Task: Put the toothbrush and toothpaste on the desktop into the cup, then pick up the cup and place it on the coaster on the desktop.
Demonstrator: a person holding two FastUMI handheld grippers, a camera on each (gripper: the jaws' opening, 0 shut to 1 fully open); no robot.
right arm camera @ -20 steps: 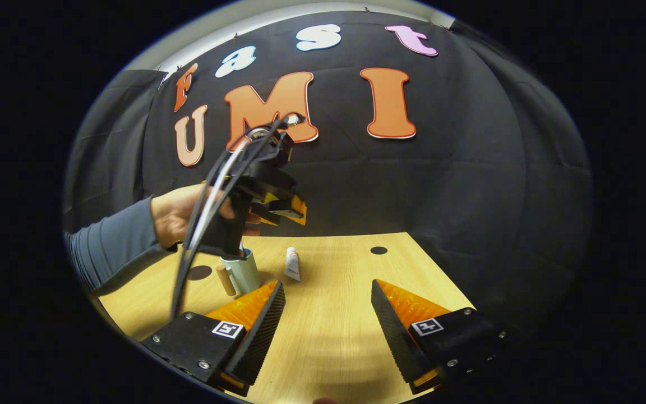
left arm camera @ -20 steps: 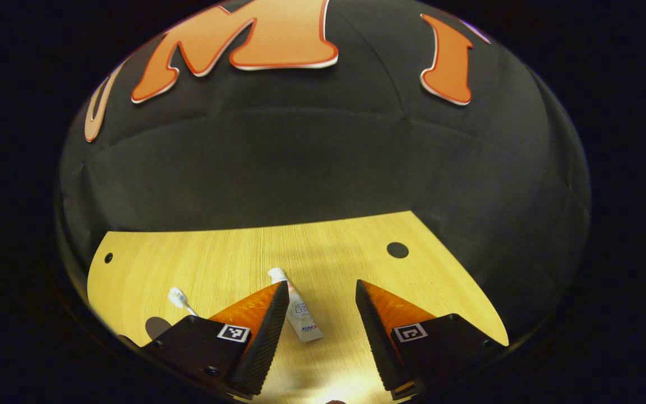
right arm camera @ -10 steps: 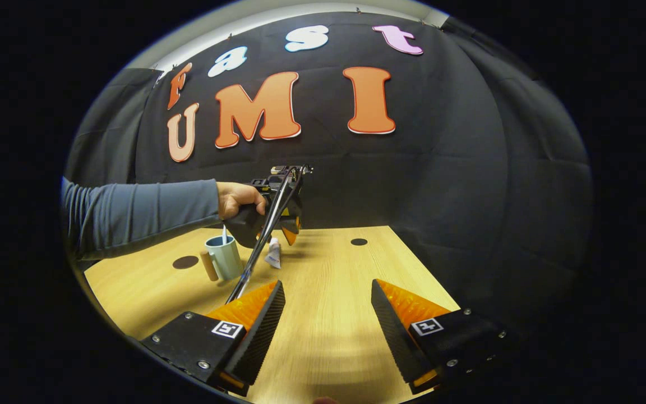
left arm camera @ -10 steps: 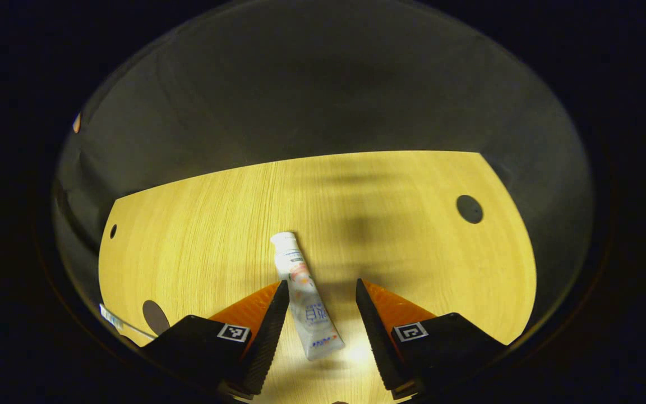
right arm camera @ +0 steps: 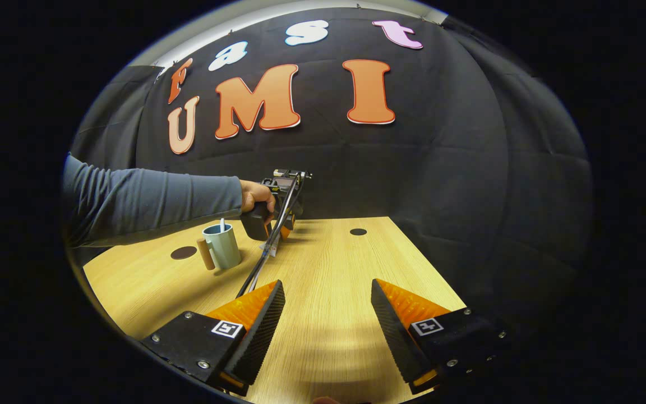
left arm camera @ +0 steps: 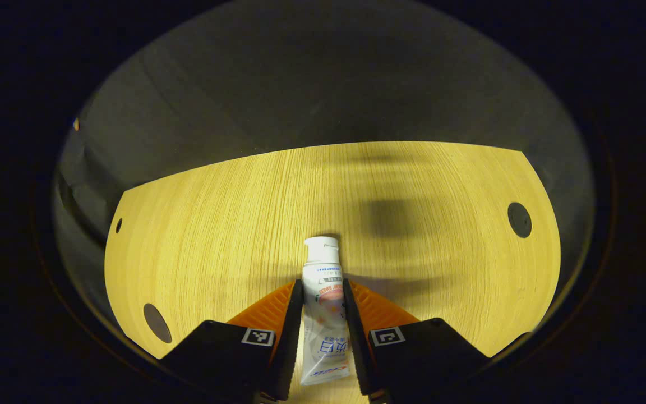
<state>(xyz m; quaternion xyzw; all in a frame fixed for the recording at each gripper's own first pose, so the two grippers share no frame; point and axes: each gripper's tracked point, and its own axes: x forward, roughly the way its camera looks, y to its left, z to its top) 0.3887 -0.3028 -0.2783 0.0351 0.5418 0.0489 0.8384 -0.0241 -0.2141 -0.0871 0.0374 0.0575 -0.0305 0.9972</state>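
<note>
Now my left gripper (left arm camera: 323,306) has both fingers pressed against the sides of the toothpaste (left arm camera: 324,297), one on each flank of the tube. The tube lies flat on the desktop (left arm camera: 216,224), its white cap pointing away from me beyond the fingertips and its crimped end back toward my hand. From the right gripper view I see that same left gripper (right arm camera: 284,224) low over the desktop (right arm camera: 328,269), my hand (right arm camera: 255,196) on its grip, the grey sleeve (right arm camera: 149,196) reaching in from the side and a cable trailing from it toward me.

Taking the cup (right arm camera: 221,246) as my landmark: it stands upright on the wood, with a brown wooden handle on the side facing away from the left gripper. A thin white stem rises from inside the cup; I take it for the toothbrush (right arm camera: 222,225), though it is too small to make out more. The left gripper and the toothpaste it pinches are just beside the cup, on the side away from the handle. A dark round disc, the coaster (right arm camera: 183,252), lies flat near the cup on its handle side, apart from it. Another dark round spot (right arm camera: 358,232) sits well away from the cup, past the left gripper.

My right gripper (right arm camera: 328,297) hovers nearer to me than the cup, its fingers spread wide with only bare wood between them.
</note>
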